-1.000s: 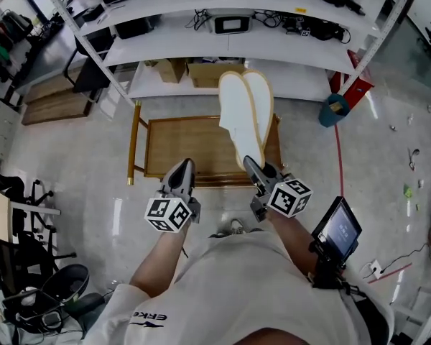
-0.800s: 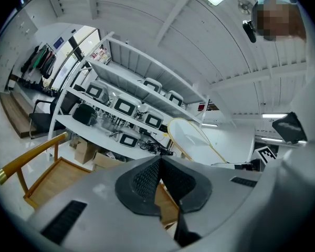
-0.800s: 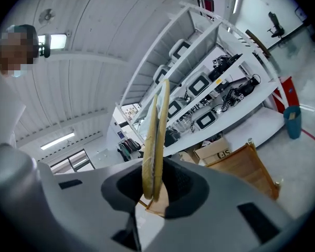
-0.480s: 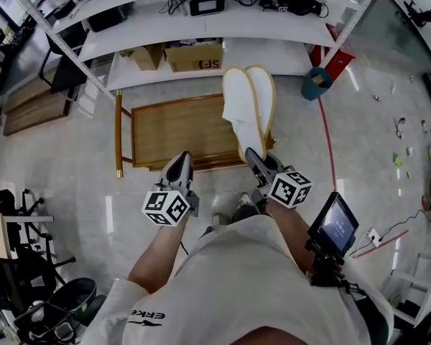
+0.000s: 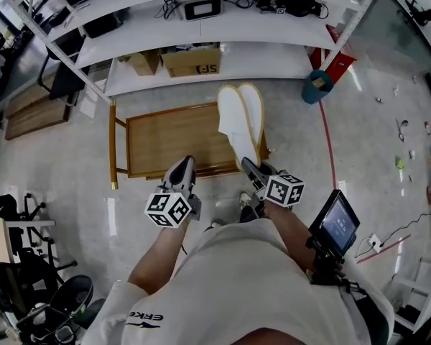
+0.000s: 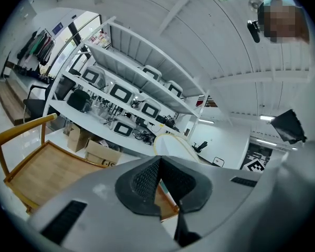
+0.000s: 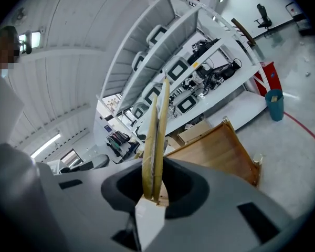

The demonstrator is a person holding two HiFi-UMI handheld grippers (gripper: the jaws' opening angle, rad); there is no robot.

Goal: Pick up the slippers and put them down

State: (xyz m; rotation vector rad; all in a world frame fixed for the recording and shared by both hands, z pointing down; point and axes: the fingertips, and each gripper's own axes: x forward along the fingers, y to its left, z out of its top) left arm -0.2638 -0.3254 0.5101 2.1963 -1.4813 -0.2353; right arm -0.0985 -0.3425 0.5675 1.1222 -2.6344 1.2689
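A pair of white slippers [image 5: 241, 121] with tan edges is held sole to sole, standing up from my right gripper [image 5: 250, 165], which is shut on their heel end. They hang over the right end of a low wooden table [image 5: 172, 139] with brass legs. In the right gripper view the slippers [image 7: 156, 135] rise edge-on from between the jaws [image 7: 153, 193]. My left gripper [image 5: 181, 165] is shut with nothing in it, near the table's front edge. The left gripper view shows its pads [image 6: 147, 180] meeting, with the slippers [image 6: 170, 145] beyond them.
White shelving [image 5: 201, 31] with monitors and cables stands behind the table, with cardboard boxes [image 5: 190, 60] on its lowest shelf. A teal bin [image 5: 316, 88] and a red floor line [image 5: 329, 146] lie to the right. Office chairs [image 5: 29, 307] stand at lower left.
Both grippers have sunk lower. The slippers have come down with the right gripper, closer to the wooden table's right end.
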